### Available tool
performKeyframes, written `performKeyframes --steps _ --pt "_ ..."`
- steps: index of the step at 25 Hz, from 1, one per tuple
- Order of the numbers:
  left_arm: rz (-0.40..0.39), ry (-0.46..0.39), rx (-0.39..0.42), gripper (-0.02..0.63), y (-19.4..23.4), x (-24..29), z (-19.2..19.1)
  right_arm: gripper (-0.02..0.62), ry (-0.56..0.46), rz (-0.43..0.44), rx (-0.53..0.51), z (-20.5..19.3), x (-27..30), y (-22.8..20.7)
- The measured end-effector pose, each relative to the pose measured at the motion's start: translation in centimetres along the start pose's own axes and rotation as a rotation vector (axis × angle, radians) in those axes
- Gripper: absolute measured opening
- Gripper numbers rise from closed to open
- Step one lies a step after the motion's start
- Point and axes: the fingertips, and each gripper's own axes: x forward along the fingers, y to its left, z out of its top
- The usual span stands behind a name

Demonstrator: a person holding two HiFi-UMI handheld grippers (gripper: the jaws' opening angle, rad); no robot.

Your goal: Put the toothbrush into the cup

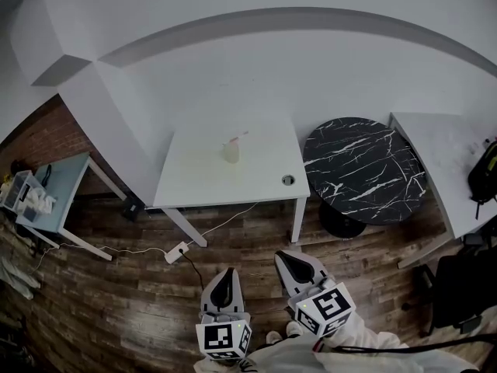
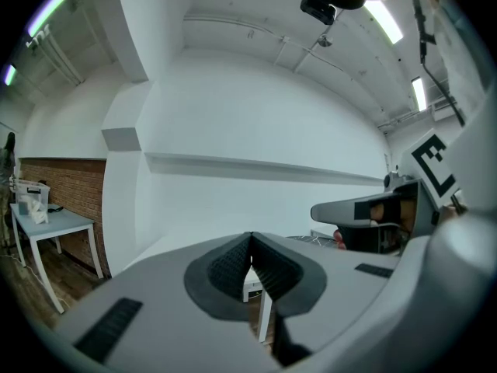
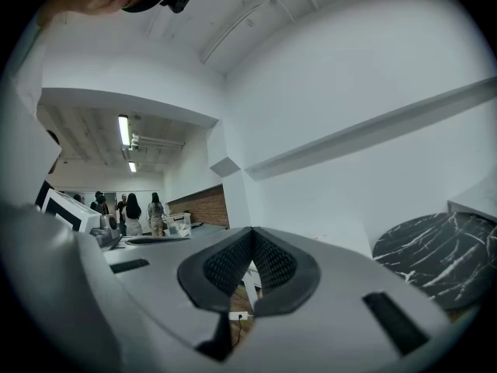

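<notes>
1. At the left edge of the head view, a small pale-blue table (image 1: 66, 179) stands beside a brick wall (image 1: 46, 138). A basket (image 1: 22, 194) of small items sits on this table.
2. Lower left of centre, a white power strip (image 1: 177, 252) lies on the wooden floor (image 1: 116, 309). One of its cables runs up towards the white table (image 1: 194, 181) in the middle of the frame.
3. The cup (image 1: 231, 155) stands on that white table, in the upper centre of the frame. A thin pinkish toothbrush (image 1: 238, 136) seems to rest in it, leaning up and to the right, though it is too small to be sure. A round cable hole (image 1: 288, 179) sits near the table's lower right corner.
4. Further right is a round black marble table (image 1: 363, 169), just beside the white one. A second white table (image 1: 443, 150) follows, with a dark backpack (image 1: 485, 173) at the far right edge and a black chair (image 1: 458, 286) below it.
5. At bottom centre, the left gripper (image 1: 226, 273) sits almost straight below the cup. The right gripper (image 1: 286, 256) is below the cup and to its right. Both are well apart from the cup, with bare floor and the table's near edge in between.
6. Both grippers are clenched, pads pressed together, with nothing between them.
7. Count: one cup, one toothbrush, two grippers, four tables.
</notes>
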Motion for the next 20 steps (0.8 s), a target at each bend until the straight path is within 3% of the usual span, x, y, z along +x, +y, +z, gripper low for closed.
performKeyframes --steps 20 --pt "0.033 0.027 0.026 0.011 -0.9 3.3 -0.7 0.004 0.009 0.014 0.018 -0.2 1.4 -3.7"
